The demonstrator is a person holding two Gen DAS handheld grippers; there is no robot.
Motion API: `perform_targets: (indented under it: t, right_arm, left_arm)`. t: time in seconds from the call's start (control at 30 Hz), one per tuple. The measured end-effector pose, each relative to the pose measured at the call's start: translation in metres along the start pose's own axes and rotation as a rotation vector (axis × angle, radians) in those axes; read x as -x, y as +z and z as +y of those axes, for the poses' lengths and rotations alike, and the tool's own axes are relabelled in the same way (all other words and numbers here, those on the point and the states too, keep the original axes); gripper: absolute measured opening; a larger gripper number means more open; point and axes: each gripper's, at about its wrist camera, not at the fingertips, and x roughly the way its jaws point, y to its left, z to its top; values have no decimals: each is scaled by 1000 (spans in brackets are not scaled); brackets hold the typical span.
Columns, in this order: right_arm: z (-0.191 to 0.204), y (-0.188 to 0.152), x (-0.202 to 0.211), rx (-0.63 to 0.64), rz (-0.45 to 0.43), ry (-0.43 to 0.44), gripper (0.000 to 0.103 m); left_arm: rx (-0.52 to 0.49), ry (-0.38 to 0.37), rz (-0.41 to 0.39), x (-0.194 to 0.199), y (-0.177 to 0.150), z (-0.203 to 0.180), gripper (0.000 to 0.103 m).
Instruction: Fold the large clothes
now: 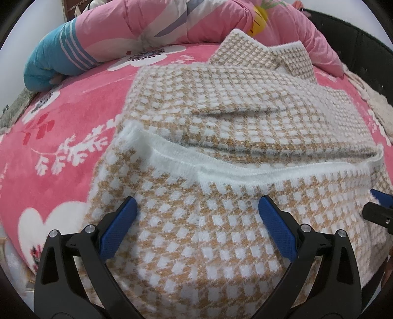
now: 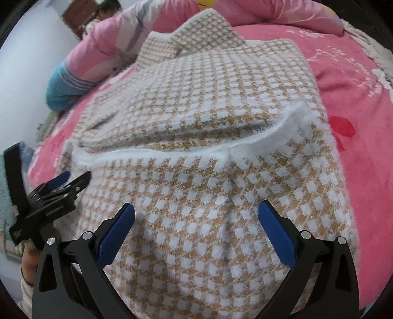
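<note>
Bed point(image 1: 61, 127) with pink floral blanket; pink quilt point(image 1: 152, 22) bunched along the far edge, blue striped end point(image 1: 49, 61) of it at far left. Person partly visible in the far corner of the right wrist view.

Sweater point(image 1: 221, 117): tan/white check knit, lies flat mid-bed, already partly folded. Sleeves folded across the body, collar point(image 1: 258, 49) at the far end by the quilt. White ribbed hem point(image 1: 221, 169) is turned up over the near part of the sweater, running across it.

Left gripper point(image 1: 196, 211): wide open, blue pads spread over the near fold of the sweater, nothing between them. Contact with the fabric: cannot tell.

Right gripper point(image 2: 196, 216): same, wide open above the near fold, holding nothing. It sits just right of the left gripper; each shows at the edge of the other's view. Hand point(image 2: 29, 260) on the left gripper visible low left in the right wrist view.
</note>
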Motion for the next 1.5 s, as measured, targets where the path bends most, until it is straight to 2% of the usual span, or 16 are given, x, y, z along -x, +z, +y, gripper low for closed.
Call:
perform_targets:
  t: [0.13,0.2,0.33,0.5,0.63,0.8,0.97,1.03,1.07,1.1,1.13,1.2,1.27,1.3,1.37,1.5]
  right_arm:
    - [1,3,12,18,51,13,98]
    - [1,11,28,10,62,74,98]
    - [3,38,71,52,-50,123,98]
    - [-16,97,101,56,-143,171,98]
    - [-40,159,86,25,-148,159,98]
    - [-56,230,39,-27,-113,168,97]
    - [-57,284,-12,-49,-89,166,93]
    - [-56,298,-31,-54,-72,149,88]
    - [-55,302,-38,-57,-64,147,85]
    - [-55,307,-47,-60,-48,141,82]
    - [-56,310,-55,-62,-36,135,76]
    - [-58,313,-68,-62,-10,116,59]
    - [-58,310,-71,-59,-4,135,38]
    - [-54,306,-66,-41,-12,137,36]
    - [-47,301,-57,3,-29,111,30]
    - [-33,278,-31,86,-45,89,29]
  left_arm:
    - [-6,4,-81,25,12,5,96]
    - [-3,-10,-133,39,22,11,96]
    - [-18,-21,-204,58,64,20,96]
    - [8,-159,-223,57,137,25,96]
    - [16,-212,-193,32,193,7,96]
    - [25,-205,-119,-31,262,-30,96]
    - [7,-162,-45,-89,304,-59,95]
    - [-24,-106,-14,-115,314,-69,87]
    - [-38,-89,-4,-122,316,-72,68]
    - [-60,-68,20,-132,317,-77,60]
    - [-72,-61,30,-138,317,-78,58]
    - [-81,-79,34,-142,316,-77,41]
    - [-90,-118,20,-137,313,-75,30]
    - [-99,-136,6,-131,311,-75,24]
    - [-129,-146,-20,-116,306,-77,20]
    - [-179,-179,-67,-80,288,-74,16]
